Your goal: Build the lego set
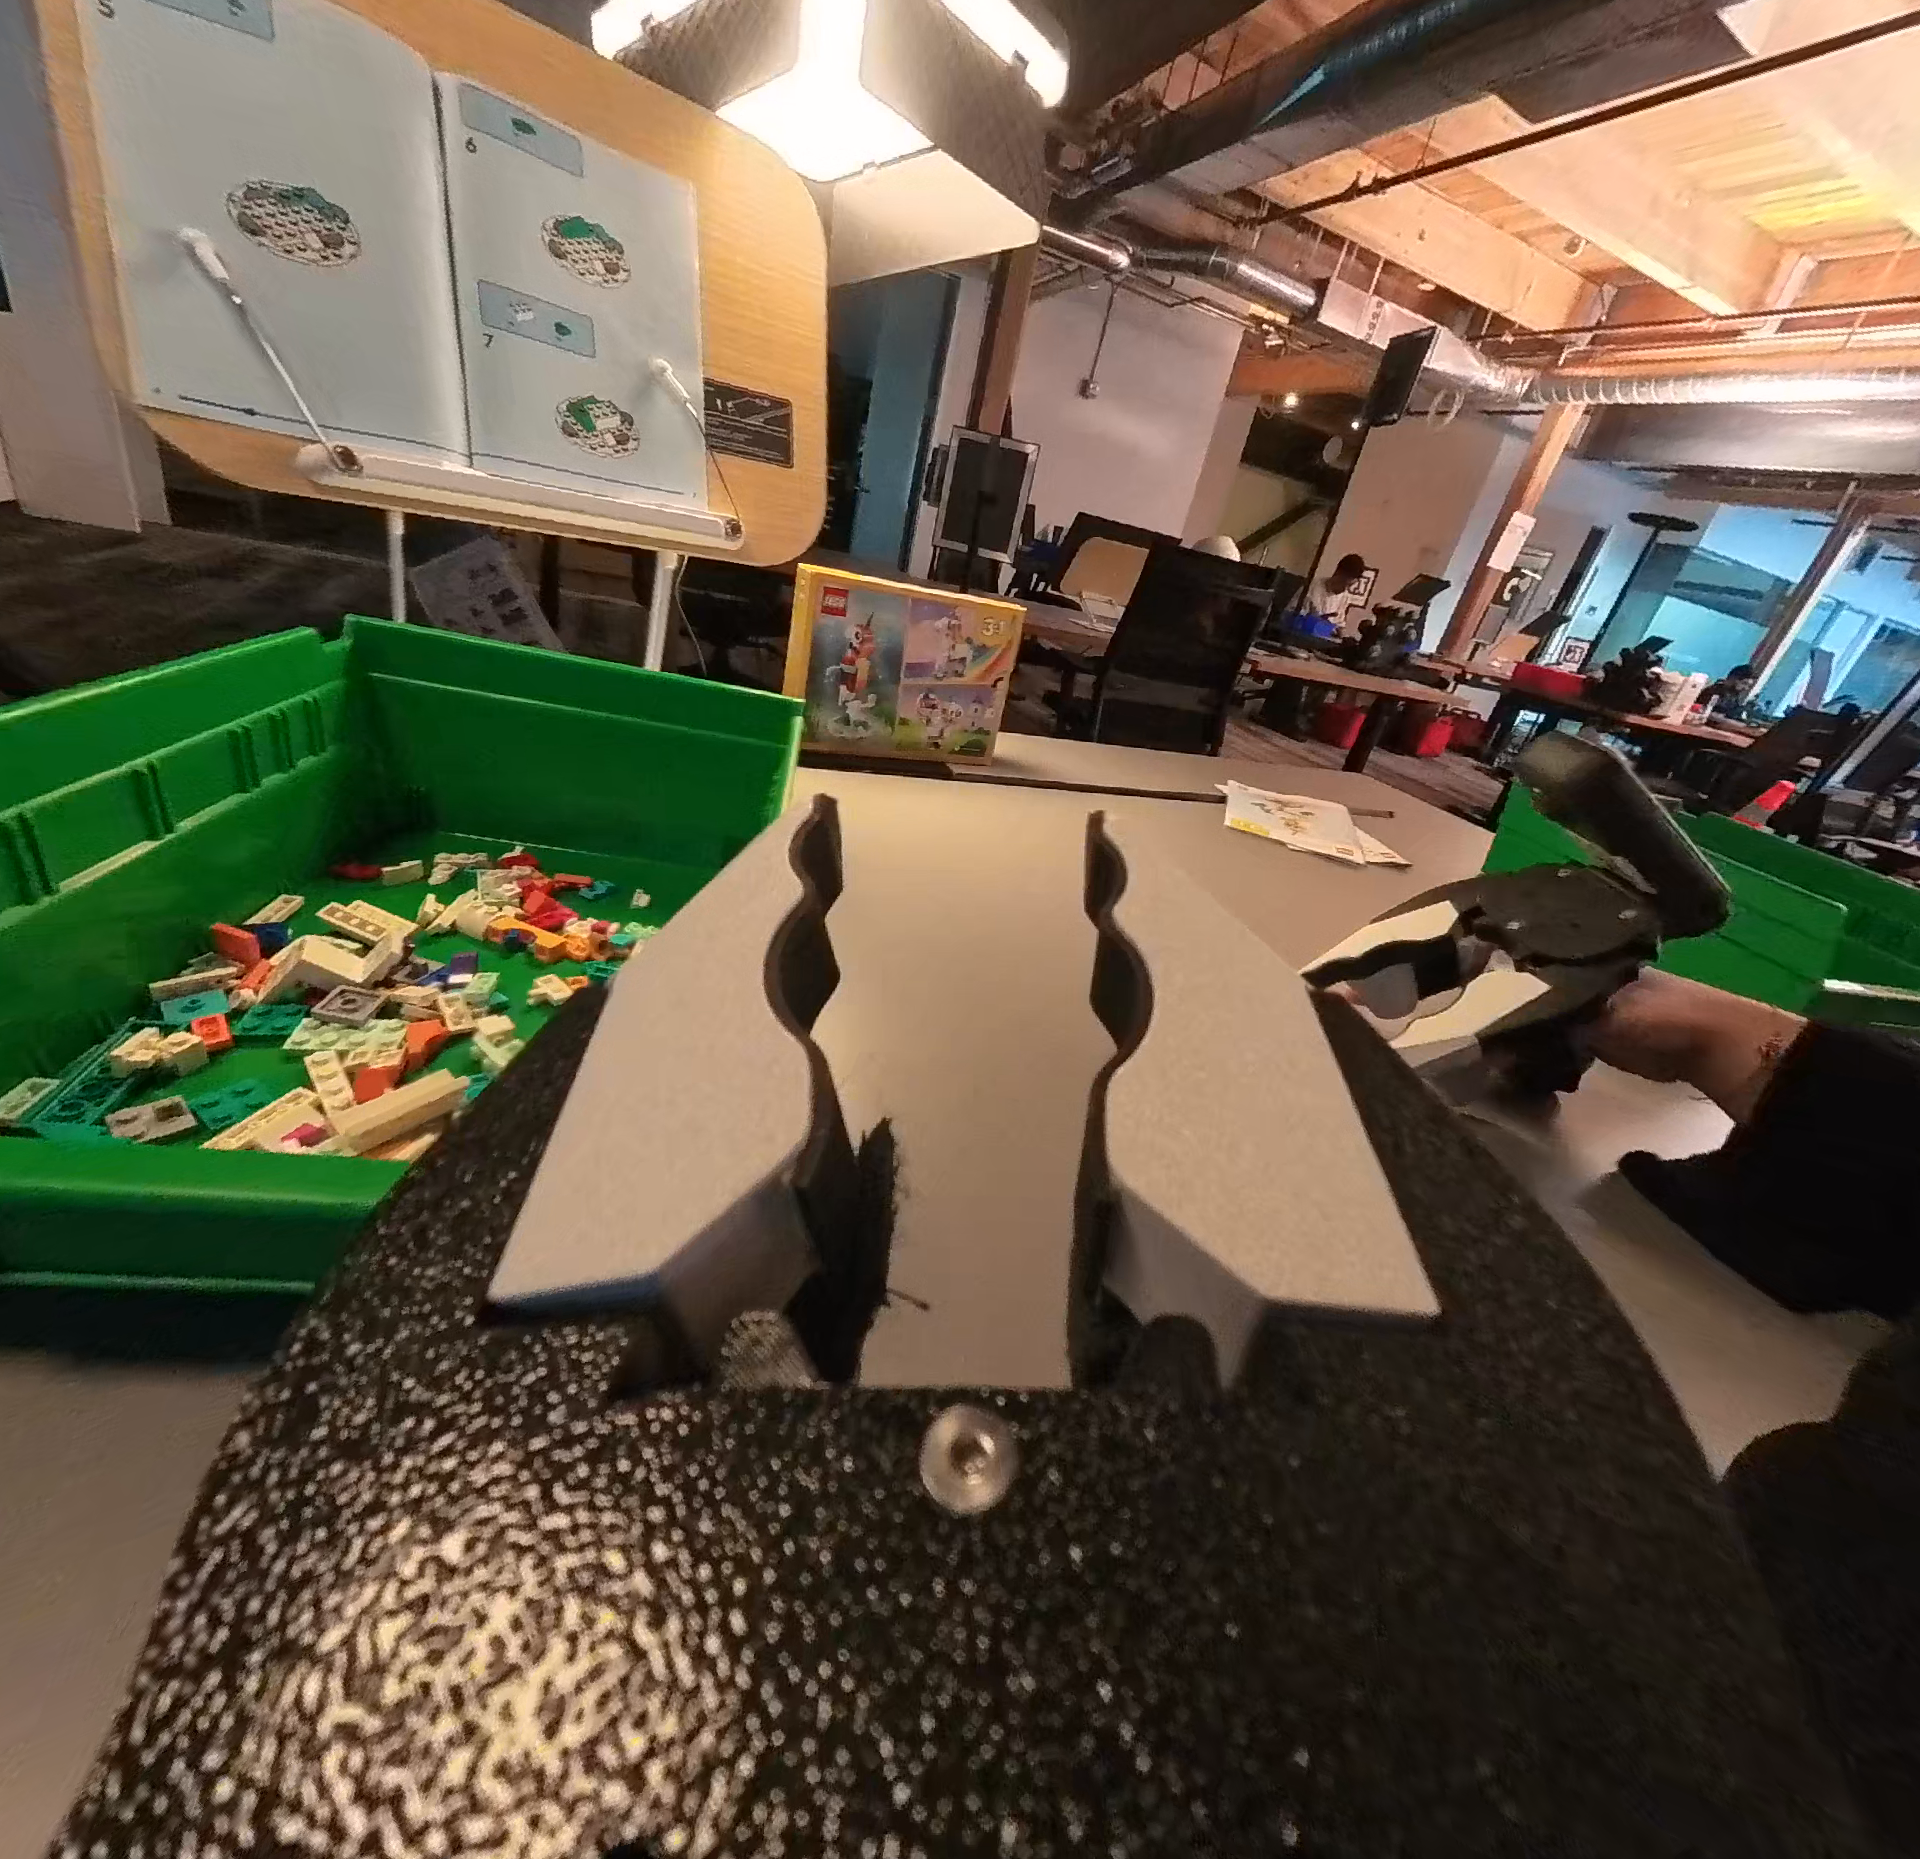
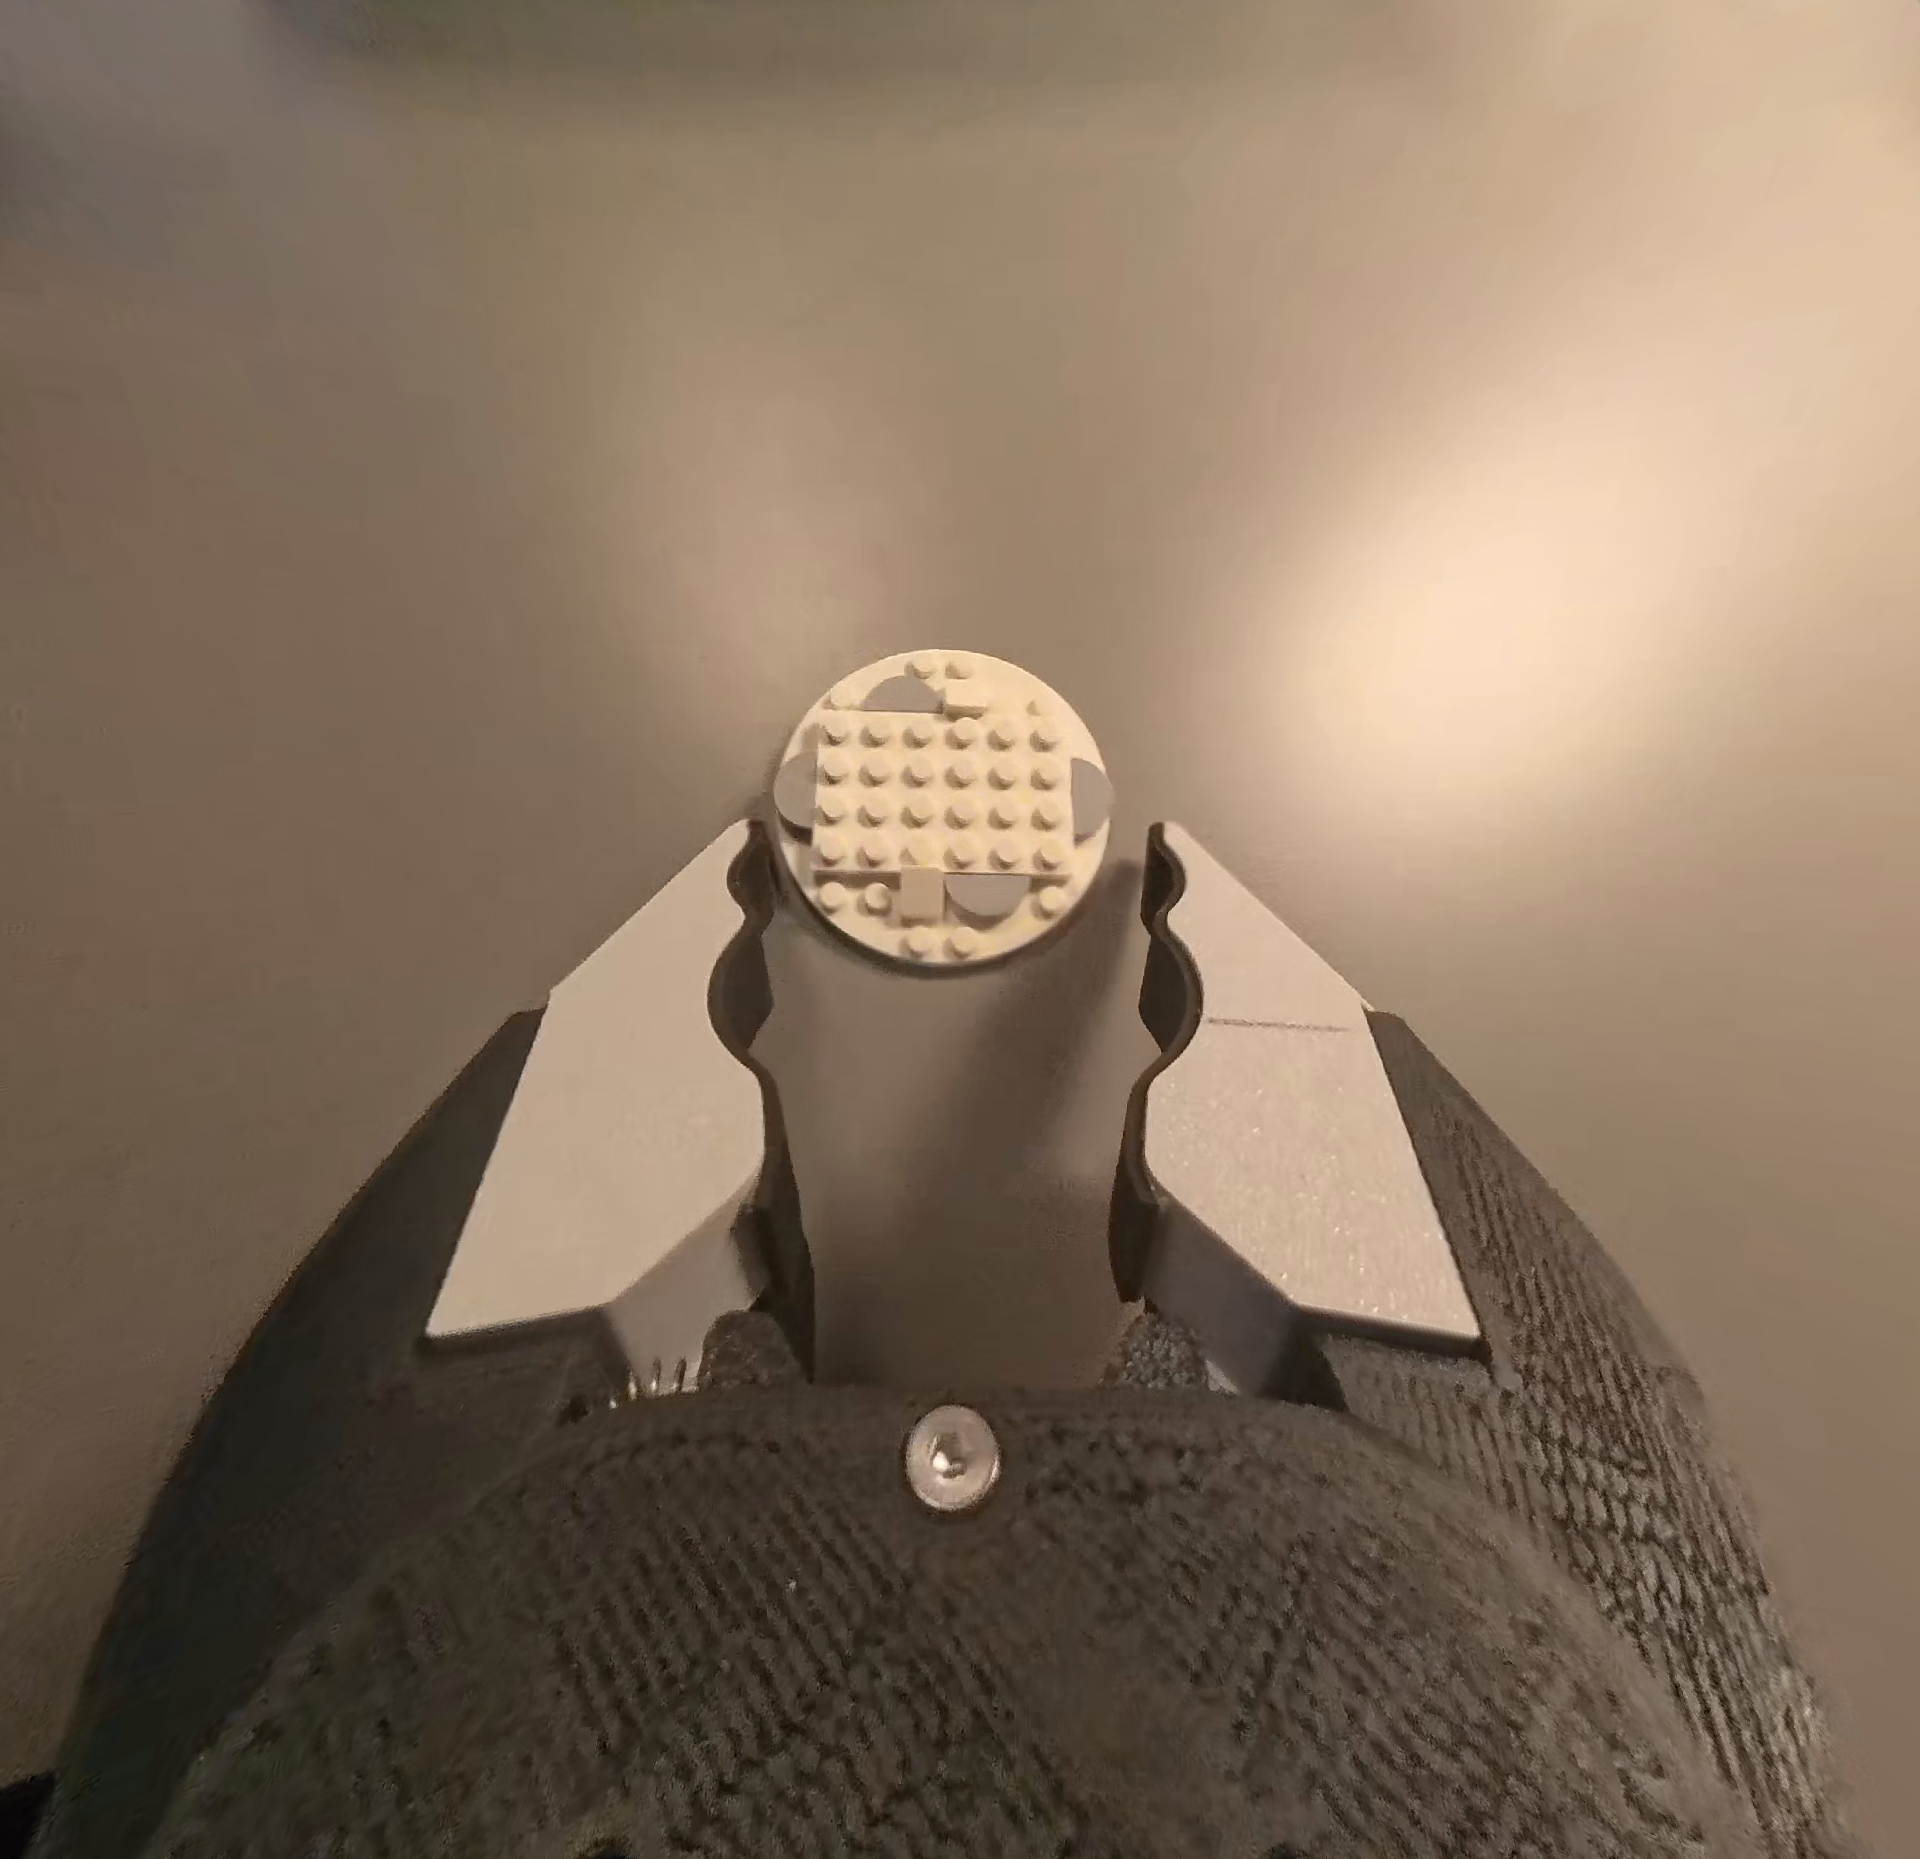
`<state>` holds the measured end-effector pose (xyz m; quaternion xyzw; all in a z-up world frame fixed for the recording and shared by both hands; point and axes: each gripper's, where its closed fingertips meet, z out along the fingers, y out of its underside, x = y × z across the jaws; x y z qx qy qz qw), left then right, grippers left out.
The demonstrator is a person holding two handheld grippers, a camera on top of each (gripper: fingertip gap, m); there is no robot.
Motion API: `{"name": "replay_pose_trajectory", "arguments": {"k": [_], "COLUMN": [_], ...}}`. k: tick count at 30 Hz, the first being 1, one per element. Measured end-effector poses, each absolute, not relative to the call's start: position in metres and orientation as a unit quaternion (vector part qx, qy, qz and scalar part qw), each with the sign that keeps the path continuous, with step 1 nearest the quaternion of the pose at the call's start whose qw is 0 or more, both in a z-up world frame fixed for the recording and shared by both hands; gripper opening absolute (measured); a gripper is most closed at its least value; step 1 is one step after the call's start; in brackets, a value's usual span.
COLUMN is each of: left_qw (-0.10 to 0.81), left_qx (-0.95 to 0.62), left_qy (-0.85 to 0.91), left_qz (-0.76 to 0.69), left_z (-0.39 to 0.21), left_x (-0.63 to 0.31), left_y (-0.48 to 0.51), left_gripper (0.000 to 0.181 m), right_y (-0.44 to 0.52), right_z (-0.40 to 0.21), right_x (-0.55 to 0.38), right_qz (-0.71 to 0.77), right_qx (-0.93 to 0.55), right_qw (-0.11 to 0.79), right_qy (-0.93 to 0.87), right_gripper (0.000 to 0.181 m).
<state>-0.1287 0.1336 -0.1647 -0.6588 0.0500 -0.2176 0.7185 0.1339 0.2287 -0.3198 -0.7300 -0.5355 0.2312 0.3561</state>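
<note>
Left wrist view: left tongs (image 1: 961, 833) wide, empty, beside green bin (image 1: 582, 729) of loose bricks (image 1: 343, 988). Right wrist view: right tongs (image 2: 951, 853) wide above round studded base (image 2: 940, 807) on surface (image 2: 416, 459); centre both fingers around the rim before closing.

Left level, far — right downward, close

A round cream lego base (image 2: 940, 810) lies flat on the grey table (image 2: 416, 459), studs up, carrying a raised rectangular cream plate in its middle and small grey half-round tiles near its rim. Loose lego pieces (image 1: 343, 988) in many colours lie heaped in a green bin (image 1: 582, 729); individual shapes there are hard to tell.
</note>
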Motion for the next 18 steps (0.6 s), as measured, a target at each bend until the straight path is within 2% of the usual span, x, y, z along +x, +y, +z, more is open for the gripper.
{"name": "replay_pose_trajectory", "arguments": {"k": [3,13,16,18], "left_qw": [0.718,0.721,0.724,0.726], "left_qx": [-0.662,-0.671,-0.674,-0.675], "left_qy": [0.041,0.027,0.024,0.023], "left_qz": [-0.211,-0.168,-0.146,-0.130], "left_z": [-0.166,-0.157,-0.149,-0.144], "left_x": [-0.139,-0.186,-0.203,-0.214], "left_y": [0.133,0.137,0.140,0.144], "left_gripper": [0.045,0.044,0.044,0.044], "right_y": [0.227,0.226,0.234,0.256], "right_z": [-0.320,-0.313,-0.282,-0.254], "right_x": [0.128,0.090,0.083,0.085], "right_qz": [0.233,0.257,0.284,0.304], "right_qx": [-0.726,-0.704,-0.683,-0.666], "right_qw": [0.355,0.346,0.390,0.452], "right_qy": [-0.541,-0.565,-0.549,-0.510], "right_gripper": [0.063,0.064,0.072,0.076]}}
